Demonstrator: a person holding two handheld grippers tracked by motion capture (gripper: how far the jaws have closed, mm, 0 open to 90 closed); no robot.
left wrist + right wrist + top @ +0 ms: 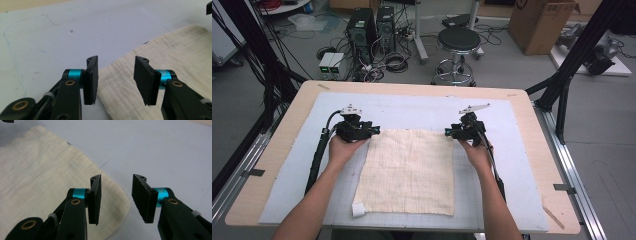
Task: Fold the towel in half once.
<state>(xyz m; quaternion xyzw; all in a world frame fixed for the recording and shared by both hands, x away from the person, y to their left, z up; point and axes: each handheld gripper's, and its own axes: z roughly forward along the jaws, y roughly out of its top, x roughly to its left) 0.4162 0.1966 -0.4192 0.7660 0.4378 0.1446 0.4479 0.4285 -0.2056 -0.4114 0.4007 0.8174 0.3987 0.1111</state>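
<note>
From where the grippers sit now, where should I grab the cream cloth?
Take the cream cloth by its two far corners, one per hand-held gripper, left and right, coming in from the outer sides. It lies flat, and each corner already sits at open jaws.

Cream cloth (409, 170) on matted table (272, 150)

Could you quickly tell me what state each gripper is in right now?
Left gripper: open, astride a far corner of the cream cloth, not gripping.
Right gripper: open at the cloth's other far corner, holding nothing.

Cloth (175, 57) cut off at the right and bottom edges in the left gripper view. In the right gripper view, cut off left and below. Small white tag (358, 210) at the near corner too small to read.
</note>
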